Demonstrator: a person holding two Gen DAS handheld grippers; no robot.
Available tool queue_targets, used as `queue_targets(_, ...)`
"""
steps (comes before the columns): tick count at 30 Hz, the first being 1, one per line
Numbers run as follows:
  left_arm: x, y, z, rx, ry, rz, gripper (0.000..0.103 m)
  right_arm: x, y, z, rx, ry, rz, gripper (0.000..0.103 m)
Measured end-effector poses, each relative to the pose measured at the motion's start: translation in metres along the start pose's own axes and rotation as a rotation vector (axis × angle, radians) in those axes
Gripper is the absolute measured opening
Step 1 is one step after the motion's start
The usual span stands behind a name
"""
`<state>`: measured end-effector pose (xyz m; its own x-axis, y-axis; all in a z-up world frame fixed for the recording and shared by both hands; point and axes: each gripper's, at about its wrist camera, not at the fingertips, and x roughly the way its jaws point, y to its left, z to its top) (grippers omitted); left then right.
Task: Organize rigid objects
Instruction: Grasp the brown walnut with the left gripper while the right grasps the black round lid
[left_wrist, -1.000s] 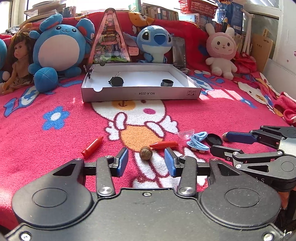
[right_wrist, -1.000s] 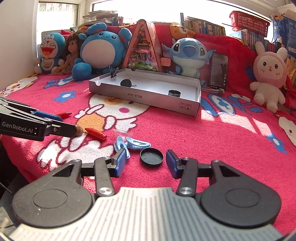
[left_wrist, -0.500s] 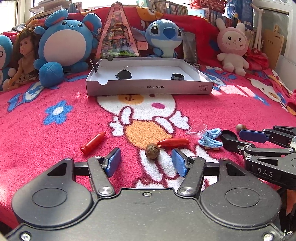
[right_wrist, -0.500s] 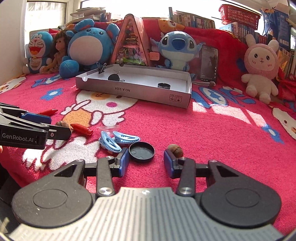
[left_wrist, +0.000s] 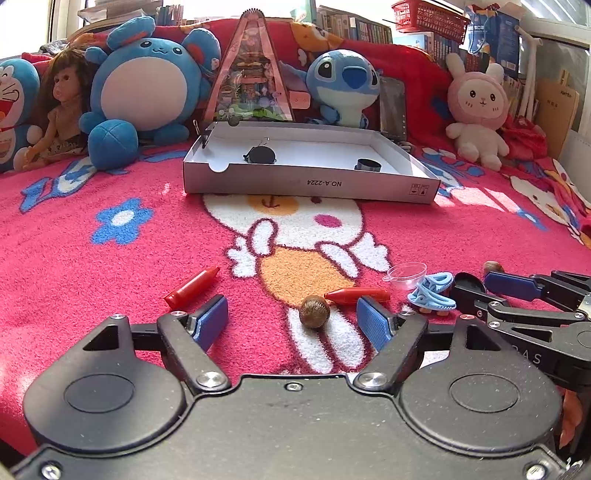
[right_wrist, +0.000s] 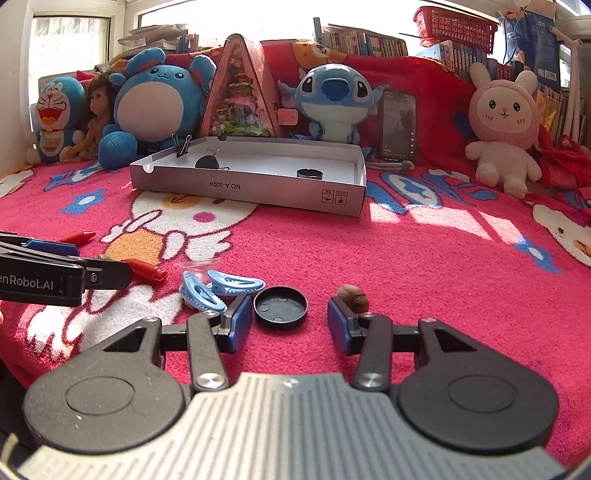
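My left gripper (left_wrist: 291, 301) hovers low over the red blanket. Its jaws are opening around a brown nut (left_wrist: 314, 312) that neither pad touches. One red crayon (left_wrist: 192, 288) lies just past its left finger and another red crayon (left_wrist: 356, 295) by its right. My right gripper (right_wrist: 289, 302) is opening too, with a black lid (right_wrist: 280, 306) lying loose between its fingers. A second nut (right_wrist: 352, 295) rests by the right fingertip. Blue toy sandals (right_wrist: 218, 286) and a clear cup (right_wrist: 199, 264) lie to its left.
A shallow white box (left_wrist: 310, 182) stands further back, with a black round item (left_wrist: 258, 155) and a black ring (left_wrist: 367, 165) in it. Plush toys, a doll and a phone line the back. The two grippers sit close side by side.
Both grippers' jaws have spread wider. The second nut has come into view beside the right gripper's right finger. Both views have shifted slightly.
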<state>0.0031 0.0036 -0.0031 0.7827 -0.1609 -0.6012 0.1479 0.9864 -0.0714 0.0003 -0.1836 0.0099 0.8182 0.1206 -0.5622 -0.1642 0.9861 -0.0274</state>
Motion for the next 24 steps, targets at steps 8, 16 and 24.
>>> queue_targets(8,-0.002,0.000,-0.002,0.024,-0.012,-0.004,0.065,0.000,0.007,0.000,-0.026,0.005,-0.008,0.062)
queue_targets(16,-0.009,-0.001,0.000,0.014,-0.012,-0.031,0.035,-0.002,0.009,0.001,-0.016,0.006,0.023,0.037)
queue_targets(24,-0.009,-0.008,0.002,0.041,-0.010,-0.042,0.017,-0.003,0.012,0.005,-0.018,0.003,0.043,0.037)
